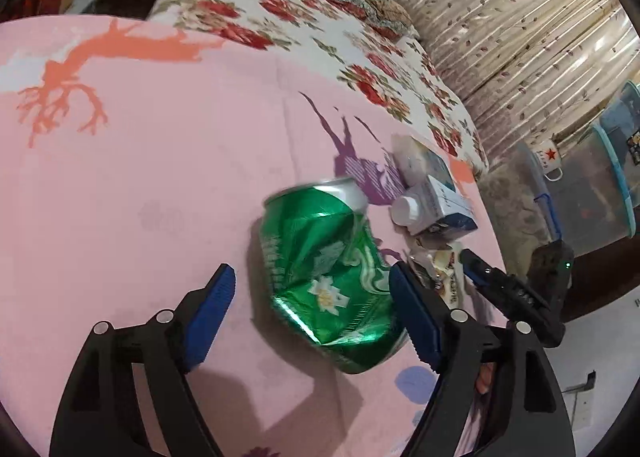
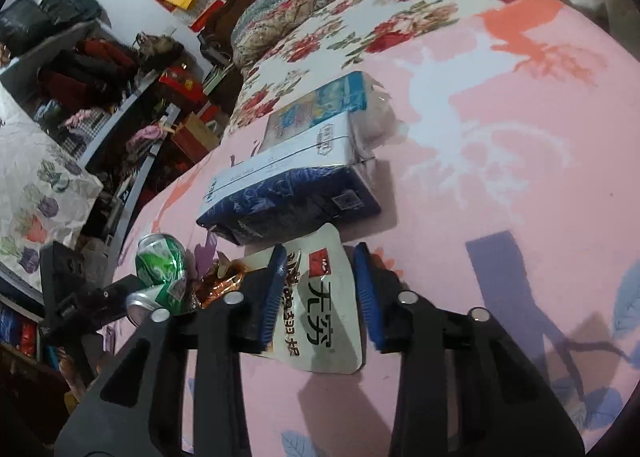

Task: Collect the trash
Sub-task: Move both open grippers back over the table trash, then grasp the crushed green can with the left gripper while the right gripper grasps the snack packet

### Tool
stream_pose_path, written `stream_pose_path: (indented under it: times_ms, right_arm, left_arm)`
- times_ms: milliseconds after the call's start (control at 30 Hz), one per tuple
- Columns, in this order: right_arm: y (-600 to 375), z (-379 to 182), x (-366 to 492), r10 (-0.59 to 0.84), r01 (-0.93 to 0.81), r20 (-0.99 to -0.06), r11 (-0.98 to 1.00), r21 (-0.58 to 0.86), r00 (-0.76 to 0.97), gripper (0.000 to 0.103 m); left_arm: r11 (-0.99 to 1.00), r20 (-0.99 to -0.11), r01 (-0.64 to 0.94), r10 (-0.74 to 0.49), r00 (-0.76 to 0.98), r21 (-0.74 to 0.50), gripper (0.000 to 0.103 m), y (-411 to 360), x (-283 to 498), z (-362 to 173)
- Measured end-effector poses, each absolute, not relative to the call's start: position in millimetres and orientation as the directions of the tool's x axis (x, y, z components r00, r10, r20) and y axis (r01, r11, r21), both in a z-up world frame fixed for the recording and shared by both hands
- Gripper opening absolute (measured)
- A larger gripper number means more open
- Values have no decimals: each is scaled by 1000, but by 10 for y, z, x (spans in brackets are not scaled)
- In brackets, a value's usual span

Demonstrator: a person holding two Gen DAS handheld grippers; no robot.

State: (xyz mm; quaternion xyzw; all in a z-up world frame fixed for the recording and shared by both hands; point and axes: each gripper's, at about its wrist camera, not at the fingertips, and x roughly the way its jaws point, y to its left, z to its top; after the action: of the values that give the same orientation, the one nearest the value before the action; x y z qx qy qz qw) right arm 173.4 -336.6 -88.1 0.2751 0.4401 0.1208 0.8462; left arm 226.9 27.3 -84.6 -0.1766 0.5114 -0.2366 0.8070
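Two tongs over trash on the pink bed sheet (image 1: 120, 177)

Your left tongs (image 1: 312, 305) stand wide around the crushed green can (image 1: 328, 265), its right pad touching the can, left pad clear. Your right tongs (image 2: 316, 297) bracket the white snack wrapper (image 2: 324, 305); whether they pinch it you cannot tell. At twelve o'clock beyond lies a blue carton (image 2: 288, 197)

pink bedsheet (image 1: 140, 177), floral quilt (image 1: 320, 25), curtain (image 1: 520, 17)
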Motion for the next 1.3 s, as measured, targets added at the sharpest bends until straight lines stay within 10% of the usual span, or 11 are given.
stream_pose_path:
  times_ms: [67,900,933,1033,1300]
  right_arm:
    - [-3314,-890,1707,475,12,-671,812,584,569,20]
    - [-3615,-899,-728,504,97,-574,691,716,646,15]
    - [-3683,-888,-729,490,109,-566,684,721,663,20]
    - [-3831,-812,-681,438,122,-551,694,709,710,81]
    - [-3708,-716,-202,431,52,-592,777,627,681,61]
  left_arm:
    - [821,-748,198,-570,341,-535,27,212,2262,-883]
    - [718,-732,391,-666,146,-576,23,-582,1194,-872]
    - [720,-734,392,-664,146,-573,24,-582,1198,-872]
    - [730,-742,389,-652,153,-562,24,-599,1208,-894]
    - [741,-749,374,-644,156,-559,28,-529,1237,-959]
